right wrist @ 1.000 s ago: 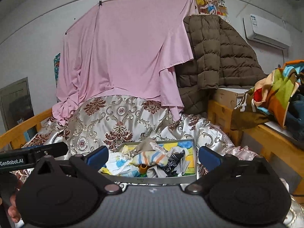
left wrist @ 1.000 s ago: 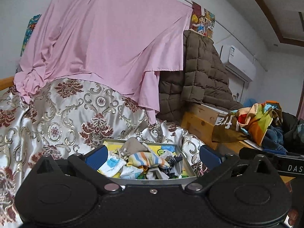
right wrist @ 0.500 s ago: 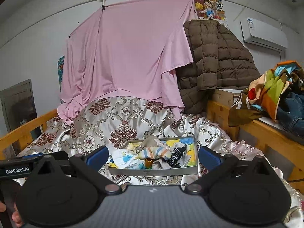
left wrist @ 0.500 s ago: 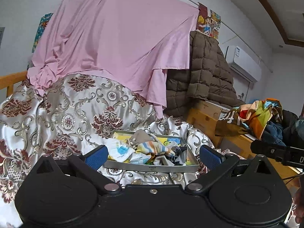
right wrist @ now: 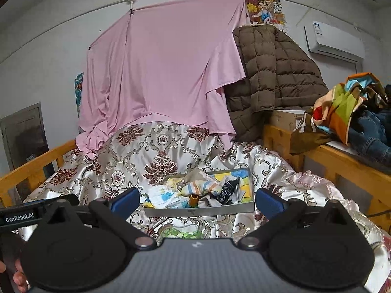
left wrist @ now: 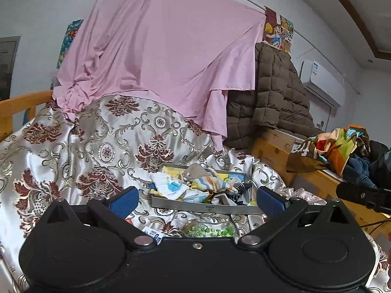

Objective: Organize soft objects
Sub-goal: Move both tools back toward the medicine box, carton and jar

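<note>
Backed off since earlier: tray (left wrist: 206, 207) sits farther, jar (left wrist: 207, 230) now visible. Left tool (left wrist: 196, 199), right tool (right wrist: 196, 199): fingers apart, empty. I approach striped cloth (right wrist: 199, 187) from above.

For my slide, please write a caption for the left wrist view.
Open left gripper faces a metal tray of crumpled small cloths on a patterned satin bedspread.

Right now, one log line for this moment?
left gripper: open, empty | right gripper: open, empty | tray: heaped with small cloths, untouched
</note>
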Tool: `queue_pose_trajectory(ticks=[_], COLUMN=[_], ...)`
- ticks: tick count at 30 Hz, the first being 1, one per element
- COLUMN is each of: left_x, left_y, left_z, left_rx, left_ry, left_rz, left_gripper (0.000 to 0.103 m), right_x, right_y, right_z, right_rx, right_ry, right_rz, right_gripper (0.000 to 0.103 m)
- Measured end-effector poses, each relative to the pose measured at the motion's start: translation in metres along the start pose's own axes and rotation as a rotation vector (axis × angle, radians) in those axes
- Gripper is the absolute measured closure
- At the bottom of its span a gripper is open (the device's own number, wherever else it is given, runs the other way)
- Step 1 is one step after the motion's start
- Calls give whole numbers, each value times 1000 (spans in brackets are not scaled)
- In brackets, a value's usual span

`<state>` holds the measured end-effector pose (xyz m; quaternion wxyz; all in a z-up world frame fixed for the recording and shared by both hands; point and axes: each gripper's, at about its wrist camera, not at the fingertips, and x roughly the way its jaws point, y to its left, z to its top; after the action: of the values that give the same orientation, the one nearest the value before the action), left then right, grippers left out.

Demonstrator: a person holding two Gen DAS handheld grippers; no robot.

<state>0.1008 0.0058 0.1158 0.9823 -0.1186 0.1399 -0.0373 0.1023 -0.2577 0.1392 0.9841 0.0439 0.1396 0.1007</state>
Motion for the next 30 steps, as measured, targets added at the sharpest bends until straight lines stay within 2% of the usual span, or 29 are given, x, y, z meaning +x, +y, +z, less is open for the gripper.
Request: queue_pose_trajectory(ticks=[16,30], left_x=[-14,-5], left_y=[2,5], left_z=[-31,-56], left_rx=[14,19], left_ry=[17,43], left_rz=[25,76], left_gripper=[1,1], right_x=[-9,5], right_y=[-7,-13], right_z=[-30,-56], right_rx=[14,58], right_ry=[47,76], right_rz=[-30,-48], right_gripper=[0,0])
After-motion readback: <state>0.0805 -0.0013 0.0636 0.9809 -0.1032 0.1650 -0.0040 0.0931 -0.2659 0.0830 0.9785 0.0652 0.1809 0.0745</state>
